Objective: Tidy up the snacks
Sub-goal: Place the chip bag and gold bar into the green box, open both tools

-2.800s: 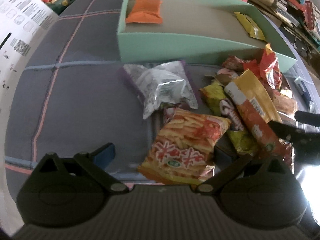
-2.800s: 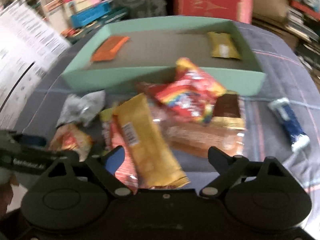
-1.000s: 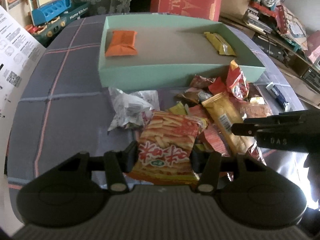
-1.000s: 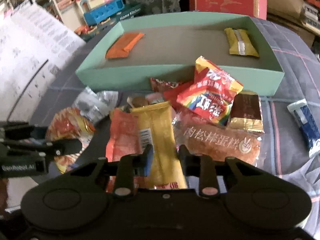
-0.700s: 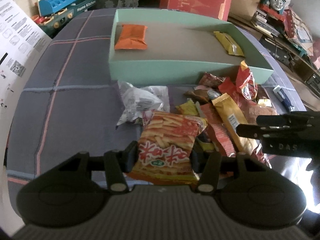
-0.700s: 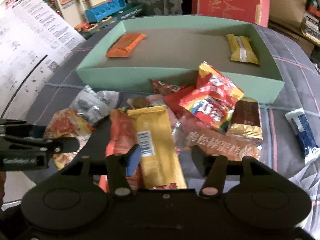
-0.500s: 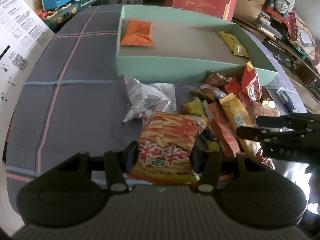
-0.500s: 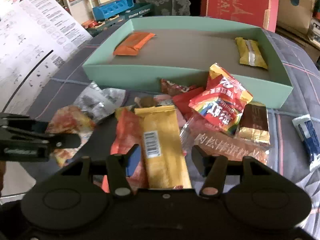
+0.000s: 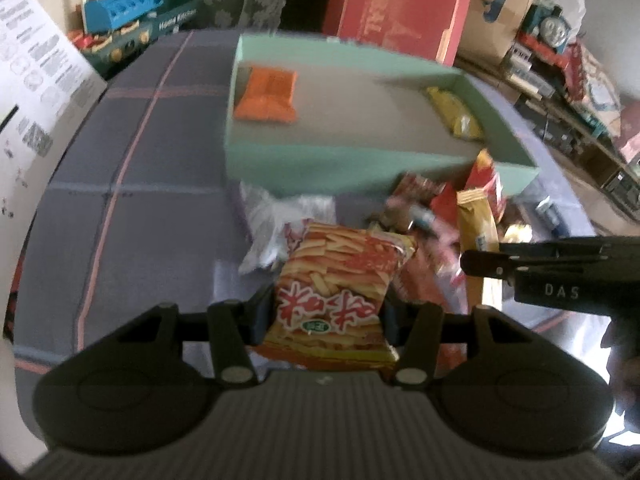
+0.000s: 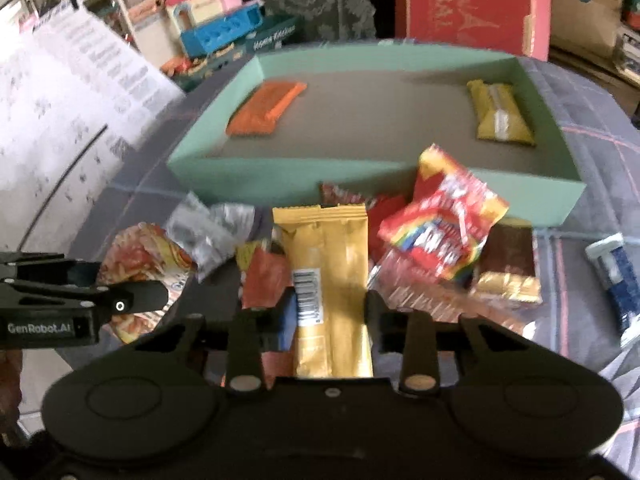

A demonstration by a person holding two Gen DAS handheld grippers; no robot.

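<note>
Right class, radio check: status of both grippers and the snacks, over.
Left gripper shut on fries packet. Right gripper shut on yellow bar. Green box ahead holds two packets; nothing blocks it. Loose pile lies along its near wall.

A grey-blue plaid cloth covered the surface across the frame. A mint green tray lay on it at upper centre, a snack pile below, a blue packet at right.

One green box holds two packets: one orange far left, one yellow far right. Near it lies a heap of roughly ten snacks, plus one blue bar at right.
</note>
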